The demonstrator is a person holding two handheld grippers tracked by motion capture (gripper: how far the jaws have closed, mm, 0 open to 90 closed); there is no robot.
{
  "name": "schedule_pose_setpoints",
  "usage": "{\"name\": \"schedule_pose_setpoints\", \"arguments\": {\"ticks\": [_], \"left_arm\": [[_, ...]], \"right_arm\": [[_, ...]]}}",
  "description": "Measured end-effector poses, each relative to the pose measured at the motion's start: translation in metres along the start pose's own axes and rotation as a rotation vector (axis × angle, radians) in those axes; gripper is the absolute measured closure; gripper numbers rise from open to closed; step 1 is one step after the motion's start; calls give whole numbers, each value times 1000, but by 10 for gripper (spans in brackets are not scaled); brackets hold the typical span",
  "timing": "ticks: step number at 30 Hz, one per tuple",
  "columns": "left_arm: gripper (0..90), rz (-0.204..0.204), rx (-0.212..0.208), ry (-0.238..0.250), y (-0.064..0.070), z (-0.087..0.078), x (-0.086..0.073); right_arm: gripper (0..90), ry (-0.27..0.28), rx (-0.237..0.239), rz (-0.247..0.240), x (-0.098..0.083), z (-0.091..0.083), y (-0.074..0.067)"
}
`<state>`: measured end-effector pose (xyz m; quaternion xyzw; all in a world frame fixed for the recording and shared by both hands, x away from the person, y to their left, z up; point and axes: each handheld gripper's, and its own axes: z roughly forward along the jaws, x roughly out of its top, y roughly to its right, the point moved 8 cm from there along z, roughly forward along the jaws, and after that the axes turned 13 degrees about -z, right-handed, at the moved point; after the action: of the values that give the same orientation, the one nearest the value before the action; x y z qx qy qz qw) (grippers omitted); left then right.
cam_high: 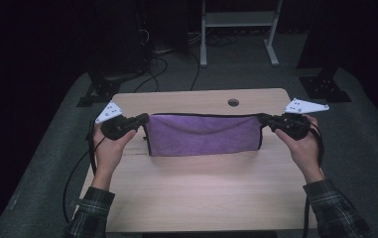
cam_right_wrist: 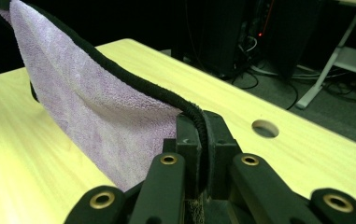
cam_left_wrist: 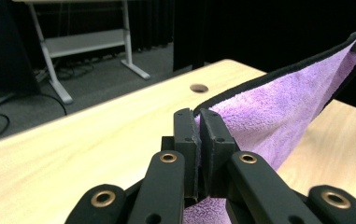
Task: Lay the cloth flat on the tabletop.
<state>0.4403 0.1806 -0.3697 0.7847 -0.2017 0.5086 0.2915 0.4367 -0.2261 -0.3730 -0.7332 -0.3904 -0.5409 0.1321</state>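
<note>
1. High view showed a purple towel point(cam_high: 204, 135) stretched between two claws above the middle of the worktop point(cam_high: 196, 198), its lower edge at or close to the wood.
2. The left claw point(cam_high: 144, 118) was clamped shut on the towel's upper left corner, its pads pinching the black hem.
3. The right claw point(cam_high: 262, 118) was likewise closed tight on the upper right corner.
4. Its top edge sagged a little between the grips, so I judged it light, soft and limp.
5. The hemmed corners seemed the soundest place to hold it; a pinch mid-cloth would likely bunch.
</note>
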Motion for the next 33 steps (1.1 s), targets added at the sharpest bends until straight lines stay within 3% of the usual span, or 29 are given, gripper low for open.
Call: {"name": "schedule_pose_setpoints", "arguments": {"ticks": [17,33], "left_arm": [[855,-41,-37,-91,12,-13,-59],[854,-81,-82,-223,28,-36,-123]], "right_arm": [[852,-62,100,14,-48,-14,-39],[851,-137,209,37,-93,-33,-83]]}}
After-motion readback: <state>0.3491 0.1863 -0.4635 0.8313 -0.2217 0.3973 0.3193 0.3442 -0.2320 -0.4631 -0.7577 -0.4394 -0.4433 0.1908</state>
